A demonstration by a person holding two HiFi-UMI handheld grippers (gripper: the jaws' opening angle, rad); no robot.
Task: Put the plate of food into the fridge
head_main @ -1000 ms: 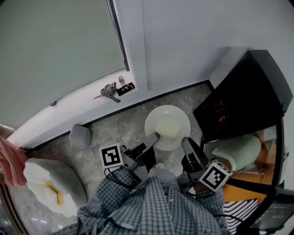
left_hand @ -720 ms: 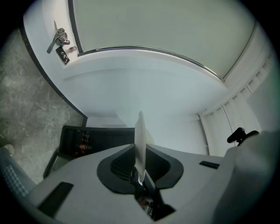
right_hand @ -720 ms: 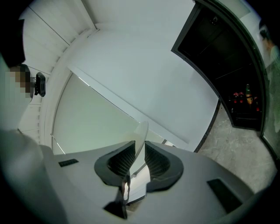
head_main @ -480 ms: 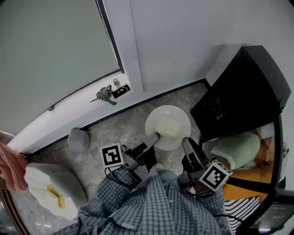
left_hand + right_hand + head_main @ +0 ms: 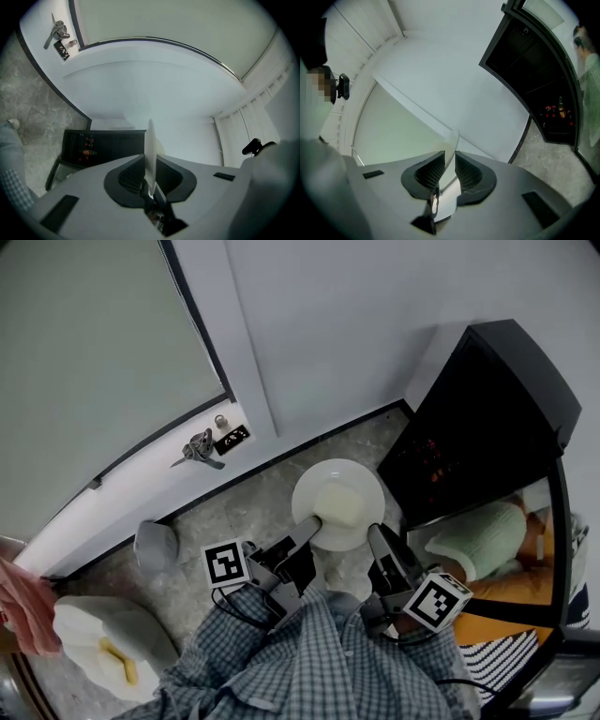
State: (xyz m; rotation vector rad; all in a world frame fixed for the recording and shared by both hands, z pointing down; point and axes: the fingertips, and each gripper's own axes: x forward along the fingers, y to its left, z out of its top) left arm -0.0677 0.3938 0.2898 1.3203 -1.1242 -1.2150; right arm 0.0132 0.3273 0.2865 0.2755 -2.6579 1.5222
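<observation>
A white plate [image 5: 359, 482] carrying a pale yellow block of food [image 5: 340, 503] is held level above the stone floor, in the middle of the head view. My left gripper [image 5: 315, 524] is shut on its near-left rim, my right gripper [image 5: 375, 533] on its near-right rim. Seen edge-on, the plate rim [image 5: 150, 154] stands clamped in the left gripper [image 5: 149, 174], and the plate's edge [image 5: 451, 154] sits pinched in the right gripper [image 5: 446, 168]. The black fridge [image 5: 478, 418] stands just right of the plate, its glass door [image 5: 562, 559] swung open toward me.
A grey-white wall and a glass door with a metal handle [image 5: 199, 447] lie ahead and to the left. A small grey bin [image 5: 155, 545] and a white seat with a yellow item [image 5: 98, 643] are on the floor at left. A person in a green sleeve [image 5: 483, 538] shows behind the fridge door glass.
The view has shifted left and forward: the door handle, bin and white seat slid toward the lower left. Both grippers keep the plate, now slightly nearer the fridge opening.
</observation>
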